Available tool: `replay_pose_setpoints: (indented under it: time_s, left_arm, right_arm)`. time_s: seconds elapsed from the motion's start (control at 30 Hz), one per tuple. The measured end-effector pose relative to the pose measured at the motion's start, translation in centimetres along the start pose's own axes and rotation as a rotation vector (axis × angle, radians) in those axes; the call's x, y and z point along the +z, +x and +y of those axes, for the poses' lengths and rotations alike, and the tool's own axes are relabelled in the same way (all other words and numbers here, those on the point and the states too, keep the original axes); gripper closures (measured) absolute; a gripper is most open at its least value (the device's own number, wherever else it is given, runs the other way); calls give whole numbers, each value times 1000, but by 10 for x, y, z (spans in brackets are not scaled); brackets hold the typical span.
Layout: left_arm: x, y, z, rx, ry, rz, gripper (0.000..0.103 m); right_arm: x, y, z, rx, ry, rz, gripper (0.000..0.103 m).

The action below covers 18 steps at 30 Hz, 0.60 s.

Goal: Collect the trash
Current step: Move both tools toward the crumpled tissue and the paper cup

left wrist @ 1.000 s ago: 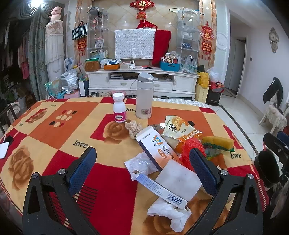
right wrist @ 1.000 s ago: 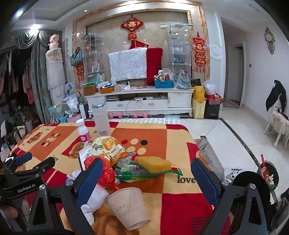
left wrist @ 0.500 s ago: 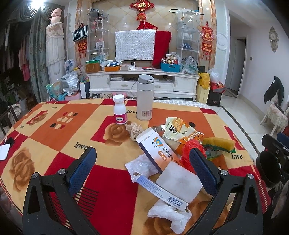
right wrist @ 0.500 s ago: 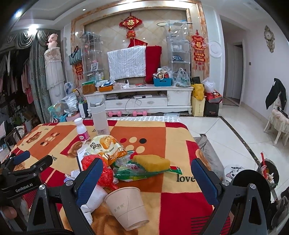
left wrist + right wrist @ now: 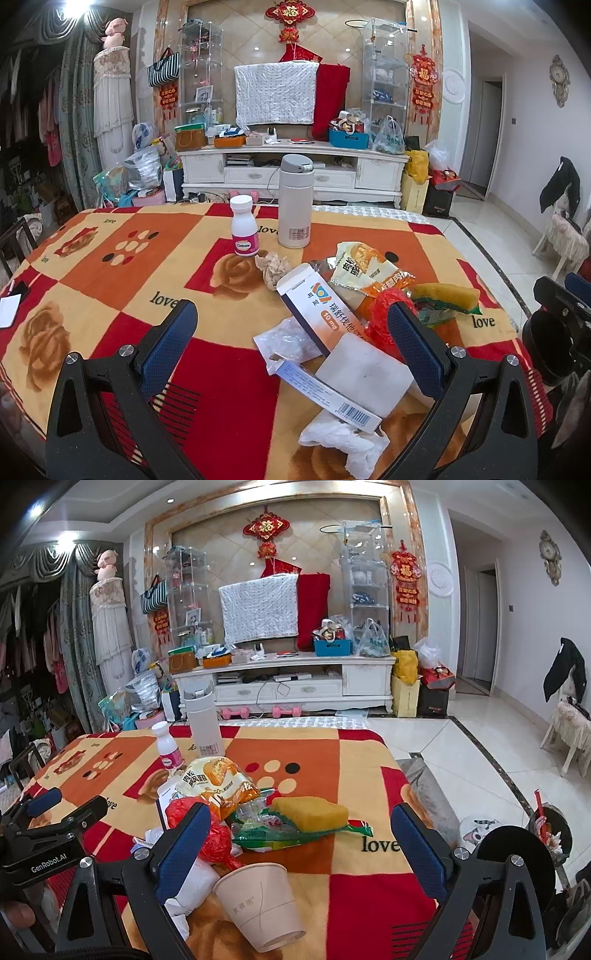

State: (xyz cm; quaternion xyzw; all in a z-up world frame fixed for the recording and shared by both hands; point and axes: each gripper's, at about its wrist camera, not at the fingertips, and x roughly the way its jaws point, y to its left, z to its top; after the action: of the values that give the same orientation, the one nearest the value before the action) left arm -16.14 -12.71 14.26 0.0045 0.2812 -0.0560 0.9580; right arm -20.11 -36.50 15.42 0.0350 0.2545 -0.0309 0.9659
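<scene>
Two grippers gaping, nothing held: paper cup (image 5: 260,904) on its side bottom centre, mouth toward camera, right gripper (image 5: 299,853) nearest; left gripper (image 5: 291,354) over pill boxes

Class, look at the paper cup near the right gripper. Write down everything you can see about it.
The paper cup looks like plain off-white paper with a rolled rim and a faint grey print on its side. It lies tipped on the blanket, mouth facing away from the camera and base toward it. It looks undamaged, and no contents show. It sits between the fingers of the open right gripper, which does not touch it. A white tissue is next to it.
</scene>
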Motion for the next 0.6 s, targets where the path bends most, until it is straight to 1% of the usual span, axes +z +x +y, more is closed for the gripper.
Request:
replay_pose_setpoints:
  time_s: [0.6]
  left_arm:
    - [0,3,-4,1,-7,11,1]
  right_arm:
    - [-6,2,-2,0,6,18,6]
